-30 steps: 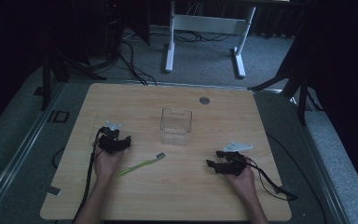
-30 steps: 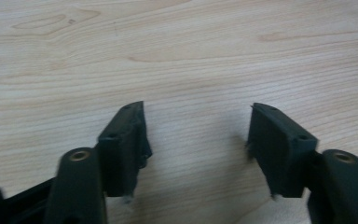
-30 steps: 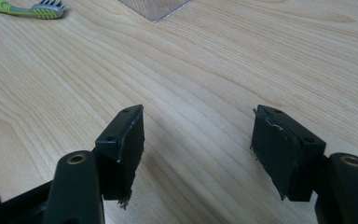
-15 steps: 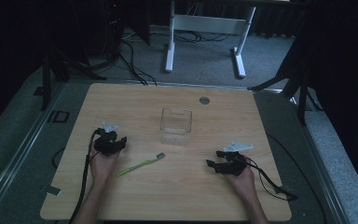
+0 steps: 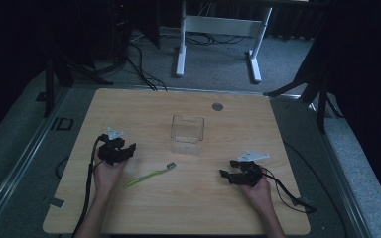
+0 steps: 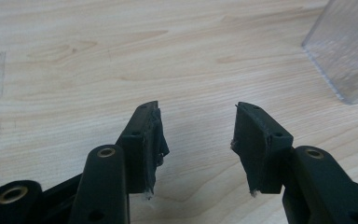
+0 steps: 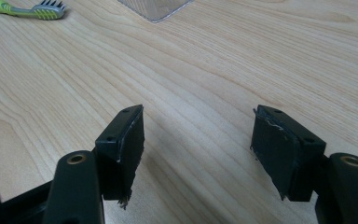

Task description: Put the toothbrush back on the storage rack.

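Note:
A green toothbrush (image 5: 150,175) lies flat on the wooden table (image 5: 228,208), bristle end toward a clear plastic box (image 5: 187,134) that stands upright at mid-table. My left gripper (image 5: 128,148) rests open to the left of the brush, nothing between its jaws; the box's corner (image 6: 349,51) shows beyond them. My right gripper (image 5: 226,170) rests open at the right, pointing left, jaws empty. In the right gripper view the toothbrush head (image 7: 46,10) sits far off at the top left, with the box's edge (image 7: 156,9) beside it.
A small round grommet (image 5: 218,106) sits in the table near its far edge. Cables trail from both grippers off the near edge. Beyond the table stands a white desk frame (image 5: 218,29) on grey carpet with loose cables.

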`<state>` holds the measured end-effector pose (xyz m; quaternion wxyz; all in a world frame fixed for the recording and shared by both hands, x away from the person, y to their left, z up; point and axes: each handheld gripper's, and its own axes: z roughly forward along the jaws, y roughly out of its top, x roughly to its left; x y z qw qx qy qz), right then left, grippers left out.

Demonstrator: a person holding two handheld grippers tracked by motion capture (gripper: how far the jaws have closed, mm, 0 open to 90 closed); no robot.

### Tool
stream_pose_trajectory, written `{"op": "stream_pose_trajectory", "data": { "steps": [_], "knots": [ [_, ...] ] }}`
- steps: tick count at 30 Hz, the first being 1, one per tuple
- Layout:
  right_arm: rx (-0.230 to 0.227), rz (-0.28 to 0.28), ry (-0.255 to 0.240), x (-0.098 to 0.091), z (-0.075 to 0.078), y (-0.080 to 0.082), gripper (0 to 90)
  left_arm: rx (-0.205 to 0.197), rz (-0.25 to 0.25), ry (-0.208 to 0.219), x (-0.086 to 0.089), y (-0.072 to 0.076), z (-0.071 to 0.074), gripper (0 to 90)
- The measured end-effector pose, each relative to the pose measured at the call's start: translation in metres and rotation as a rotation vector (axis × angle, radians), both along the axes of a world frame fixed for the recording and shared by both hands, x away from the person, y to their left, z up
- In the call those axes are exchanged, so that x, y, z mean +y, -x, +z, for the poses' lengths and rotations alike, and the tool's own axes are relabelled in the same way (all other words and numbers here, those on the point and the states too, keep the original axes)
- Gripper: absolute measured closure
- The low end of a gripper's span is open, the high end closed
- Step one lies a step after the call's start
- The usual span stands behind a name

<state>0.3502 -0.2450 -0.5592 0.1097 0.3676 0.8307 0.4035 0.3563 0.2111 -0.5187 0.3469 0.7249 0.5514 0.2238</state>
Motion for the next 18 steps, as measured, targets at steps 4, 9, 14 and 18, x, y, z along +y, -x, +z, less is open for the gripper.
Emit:
{"op": "stream_pose_trajectory", "data": {
  "steps": [4,9,14,18],
  "knots": [
    [0.000,0.000,0.000,0.000,0.000,0.000,34.1,-0.010,-0.026,0.026,-0.001,0.003,0.006,50.5],
    [0.000,0.000,-0.001,0.000,0.000,0.000,34.0,-0.018,-0.053,0.030,-0.003,0.007,0.012,50.5],
    [0.001,0.000,-0.001,0.000,0.000,0.000,34.0,-0.029,-0.079,0.037,-0.005,0.011,0.017,50.0],
    [0.000,0.000,-0.001,0.000,0.000,0.000,33.9,-0.037,-0.101,0.032,-0.008,0.014,0.020,49.9]
  ]
}}
